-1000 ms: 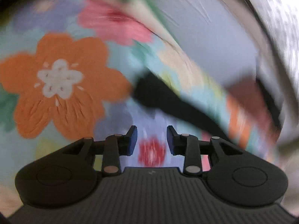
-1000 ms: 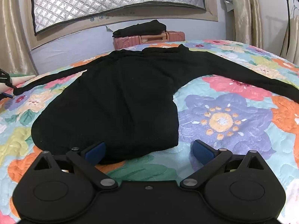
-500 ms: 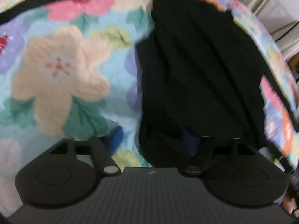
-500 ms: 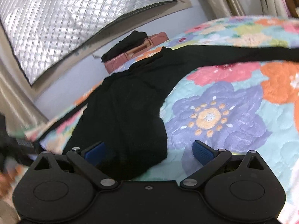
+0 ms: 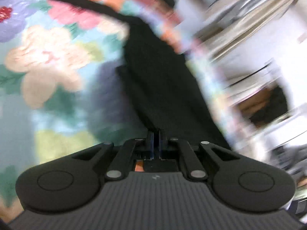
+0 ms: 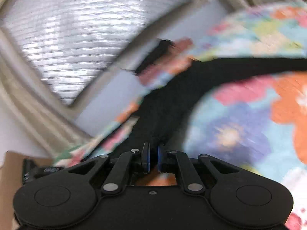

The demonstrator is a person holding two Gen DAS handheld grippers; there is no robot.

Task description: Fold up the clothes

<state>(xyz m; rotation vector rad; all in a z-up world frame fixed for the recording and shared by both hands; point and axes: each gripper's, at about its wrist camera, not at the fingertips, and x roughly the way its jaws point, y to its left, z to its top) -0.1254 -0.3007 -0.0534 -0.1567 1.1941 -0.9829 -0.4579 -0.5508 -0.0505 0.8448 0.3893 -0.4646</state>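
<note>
A black long-sleeved garment [image 5: 163,86] lies spread on a flowered quilt [image 5: 48,57], one sleeve [image 5: 76,3] stretched out to the left. My left gripper [image 5: 156,134] has its jaws closing tight on the garment's near hem, and the fabric is pinched between the blue pads. In the right wrist view the same garment [image 6: 168,105] runs up from my right gripper [image 6: 153,149]. Its jaws are closing, almost together, with black fabric of the hem caught between them. The other sleeve [image 6: 249,65] reaches right across the quilt [image 6: 239,130]. Both views are blurred.
Past the bed's far edge stands a pink suitcase [image 6: 184,44] with dark folded cloth [image 6: 155,55] on top, under a window covered in silver quilted foil [image 6: 76,38]. A cardboard box [image 6: 9,172] sits at lower left. Blurred pale furniture [image 5: 268,95] lies right of the bed.
Both grippers stood wide open at the garment's hem and have since shut on the black fabric. The left one swung over from the bare quilt. Both have rolled and the hem lifts.
</note>
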